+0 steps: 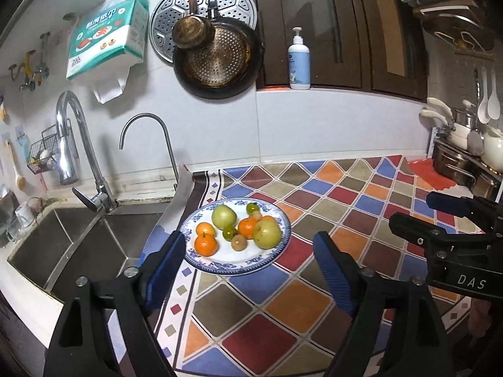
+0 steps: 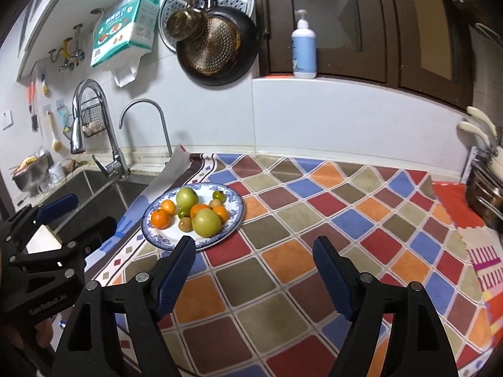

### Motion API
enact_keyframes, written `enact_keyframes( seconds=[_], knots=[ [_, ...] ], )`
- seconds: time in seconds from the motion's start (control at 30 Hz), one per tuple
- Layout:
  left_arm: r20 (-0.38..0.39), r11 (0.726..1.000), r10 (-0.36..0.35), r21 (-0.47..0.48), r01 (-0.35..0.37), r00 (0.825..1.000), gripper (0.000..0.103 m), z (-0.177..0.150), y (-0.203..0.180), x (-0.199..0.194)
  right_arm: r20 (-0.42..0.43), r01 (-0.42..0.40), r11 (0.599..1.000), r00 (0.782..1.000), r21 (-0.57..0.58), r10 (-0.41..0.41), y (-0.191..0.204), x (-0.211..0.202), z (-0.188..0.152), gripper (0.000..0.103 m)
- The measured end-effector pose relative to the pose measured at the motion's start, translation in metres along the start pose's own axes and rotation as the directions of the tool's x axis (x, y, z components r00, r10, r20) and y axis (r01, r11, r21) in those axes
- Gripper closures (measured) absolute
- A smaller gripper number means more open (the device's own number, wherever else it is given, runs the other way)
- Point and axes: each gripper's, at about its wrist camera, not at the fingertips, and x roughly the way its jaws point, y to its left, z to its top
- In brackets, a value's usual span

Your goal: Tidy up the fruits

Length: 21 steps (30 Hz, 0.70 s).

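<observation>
The fruits sit heaped together on a blue-rimmed plate (image 1: 276, 242) at the left end of the tabletop (image 1: 345, 220), and most risks from here come from how tightly they are packed and how close the plate lies to the sink. Nearest the cameras, the left gripper (image 1: 251, 257) has its jaws spread wide with nothing between them, hanging just short of the plate's near rim; the right gripper (image 2: 251, 257) is likewise spread apart and empty, off to the plate's right over the checked cloth (image 2: 314, 220). On the near side of the plate lie an orange mandarin (image 1: 206, 244), a small brown fruit (image 1: 239, 243) and a big green fruit (image 1: 267, 234), which leans against another mandarin (image 1: 248, 227). A grab at any one of these could nudge its neighbours, and round fruit on a shallow plate would likely roll off the rim. Farther back are a second green fruit (image 1: 223, 216) and a small dark green one (image 1: 252, 208) by the far rim, harder to reach without brushing the front row. Pushing the plate leftward is a hazard too, since the sink (image 1: 78, 245) opens just beside the cloth's edge. With both grippers working one crowded plate, they could also collide. No sorting container is visible, so where the fruits should go is unclear.
</observation>
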Motion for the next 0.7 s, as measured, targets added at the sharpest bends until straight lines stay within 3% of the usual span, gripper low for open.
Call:
enact_keyframes(
  seconds=[0.43, 0.7],
  knots=[
    [0.031, 1.0, 0.01, -0.003, -0.01, 0.999, 0.002, -0.006, -0.019, -0.03, 0.03, 0.041, 0.999, 0.999, 0.01, -0.042, -0.016, -0.04, -0.016, 0.021],
    [0.034, 1.0, 0.007, -0.008, -0.007, 0.999, 0.0, -0.008, -0.025, -0.036, 0.043, 0.047, 0.999, 0.998, 0.015, -0.048, -0.02, -0.051, -0.02, 0.021]
  ],
)
